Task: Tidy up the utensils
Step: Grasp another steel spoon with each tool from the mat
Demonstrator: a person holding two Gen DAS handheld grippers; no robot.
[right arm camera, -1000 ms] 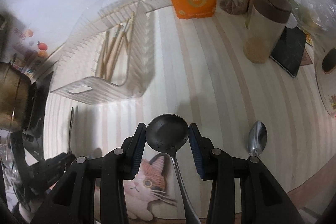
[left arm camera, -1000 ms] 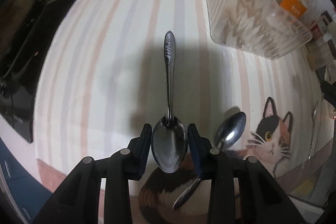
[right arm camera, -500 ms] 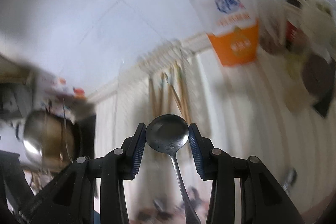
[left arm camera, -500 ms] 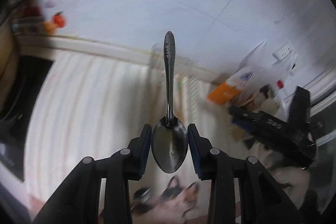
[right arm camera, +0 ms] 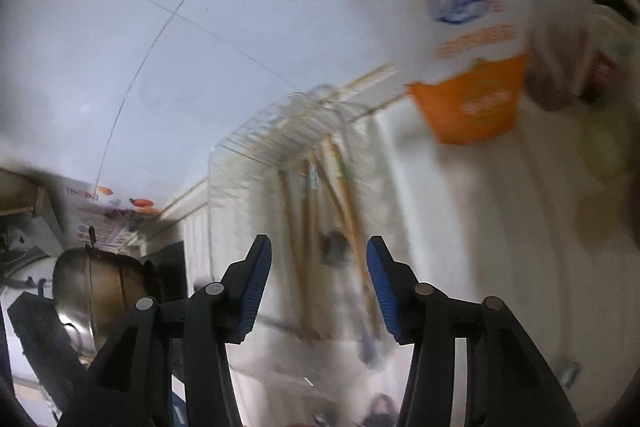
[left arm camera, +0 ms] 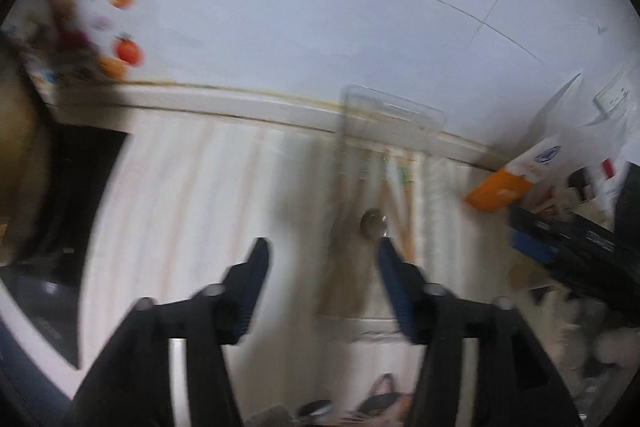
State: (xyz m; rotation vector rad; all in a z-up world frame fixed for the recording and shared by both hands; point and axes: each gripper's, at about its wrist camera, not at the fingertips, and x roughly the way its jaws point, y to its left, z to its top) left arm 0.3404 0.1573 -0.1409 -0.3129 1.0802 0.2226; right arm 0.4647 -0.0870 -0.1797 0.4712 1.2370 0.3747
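Note:
Both views are blurred. My left gripper (left arm camera: 322, 259) has its jaws opening, with nothing gripped between the pads. Just beyond its right finger, a blurred spoon bowl (left arm camera: 372, 223) shows inside the clear plastic basket (left arm camera: 386, 107), beside wooden chopsticks (left arm camera: 402, 195). My right gripper (right arm camera: 318, 259) is opening too, and its pads press on nothing. Past its fingertips a dark, smeared spoon (right arm camera: 336, 247) lies among the chopsticks (right arm camera: 346, 195) in the clear basket (right arm camera: 248, 151). The right gripper's black body (left arm camera: 568, 251) appears at the right edge of the left wrist view.
An orange and white bag (right arm camera: 472, 99) stands right of the basket against the white tiled wall. A steel pot (right arm camera: 92, 283) and a dark stove top (left arm camera: 68, 195) are to the left. The counter has a striped cover (left arm camera: 192, 211).
Both grippers have opened and let go of their spoons, which now show blurred down in the clear basket. Both hands rose and moved toward the basket at the wall.

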